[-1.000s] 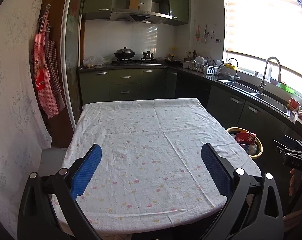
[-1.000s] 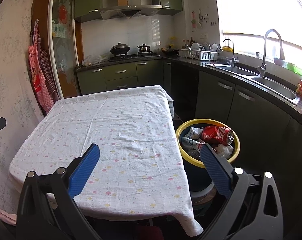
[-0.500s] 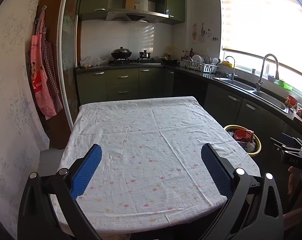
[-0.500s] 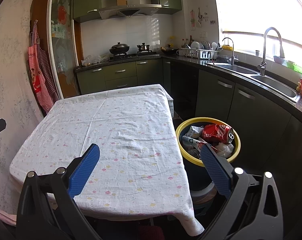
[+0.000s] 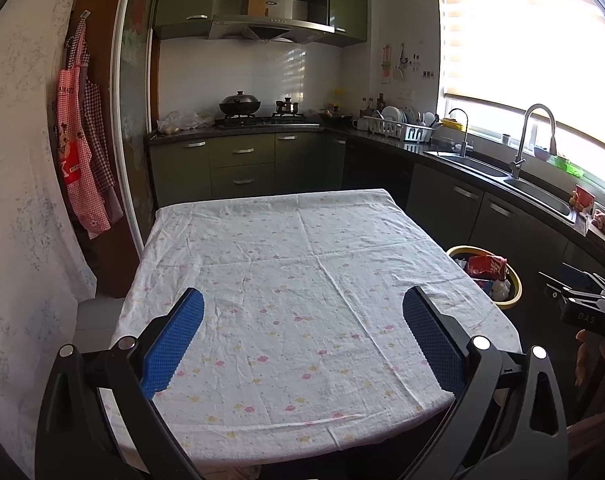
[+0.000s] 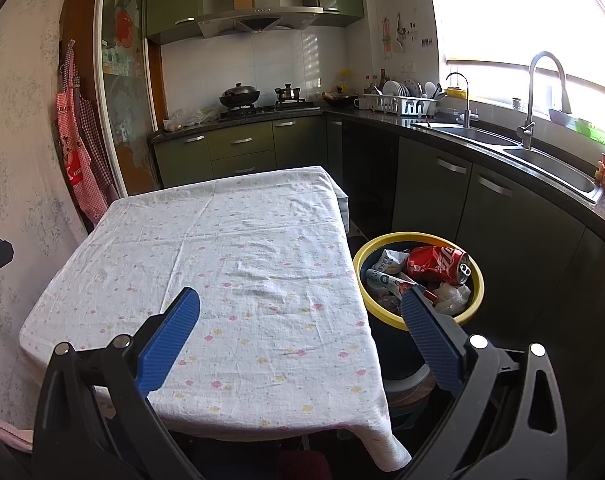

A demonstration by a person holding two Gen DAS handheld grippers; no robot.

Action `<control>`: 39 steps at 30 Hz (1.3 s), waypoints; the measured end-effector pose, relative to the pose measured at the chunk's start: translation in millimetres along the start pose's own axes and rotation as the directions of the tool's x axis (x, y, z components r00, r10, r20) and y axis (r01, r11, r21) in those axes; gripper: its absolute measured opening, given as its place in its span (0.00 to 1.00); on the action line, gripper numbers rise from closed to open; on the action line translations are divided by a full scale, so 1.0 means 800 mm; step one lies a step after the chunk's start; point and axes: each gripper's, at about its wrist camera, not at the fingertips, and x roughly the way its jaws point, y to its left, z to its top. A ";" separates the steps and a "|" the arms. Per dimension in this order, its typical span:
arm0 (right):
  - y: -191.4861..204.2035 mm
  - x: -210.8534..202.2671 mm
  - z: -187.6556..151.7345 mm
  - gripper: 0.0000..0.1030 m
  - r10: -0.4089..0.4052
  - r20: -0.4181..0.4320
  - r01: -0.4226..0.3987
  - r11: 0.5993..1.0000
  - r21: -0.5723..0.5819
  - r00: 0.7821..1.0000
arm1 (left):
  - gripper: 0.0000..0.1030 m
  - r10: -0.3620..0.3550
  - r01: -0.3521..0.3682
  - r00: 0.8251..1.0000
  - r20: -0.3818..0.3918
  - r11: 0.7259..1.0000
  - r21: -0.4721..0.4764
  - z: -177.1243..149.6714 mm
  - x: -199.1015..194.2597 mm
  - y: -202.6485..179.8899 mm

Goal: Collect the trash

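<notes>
Both of your grippers are hanging spread wide with nothing between the blue pads: the left gripper (image 5: 302,320) over the cloth-covered worktop (image 5: 302,264), the right gripper (image 6: 300,318) over its near right corner. Trash, including a red can (image 6: 438,265), is sitting in the yellow-rimmed bin (image 6: 476,304) just beside the worktop.

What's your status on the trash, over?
Left gripper and right gripper: jaws open, empty. Red can and wrappers in yellow-rimmed bin beside table. Nothing in the way.
</notes>
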 end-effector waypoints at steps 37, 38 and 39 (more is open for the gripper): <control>0.002 0.005 -0.005 0.93 0.002 -0.009 -0.002 1.000 0.003 1.000 | 0.95 -0.016 0.016 1.000 -0.017 1.000 0.008 -0.003 0.006 -0.003; 0.003 0.006 -0.006 0.93 0.003 -0.010 -0.003 1.000 0.003 1.000 | 0.95 -0.014 0.015 1.000 -0.017 1.000 0.008 -0.003 0.006 -0.002; 0.003 0.008 -0.008 0.93 0.004 -0.011 -0.004 1.000 0.004 1.000 | 0.95 -0.016 0.016 1.000 -0.017 1.000 0.008 -0.004 0.006 -0.002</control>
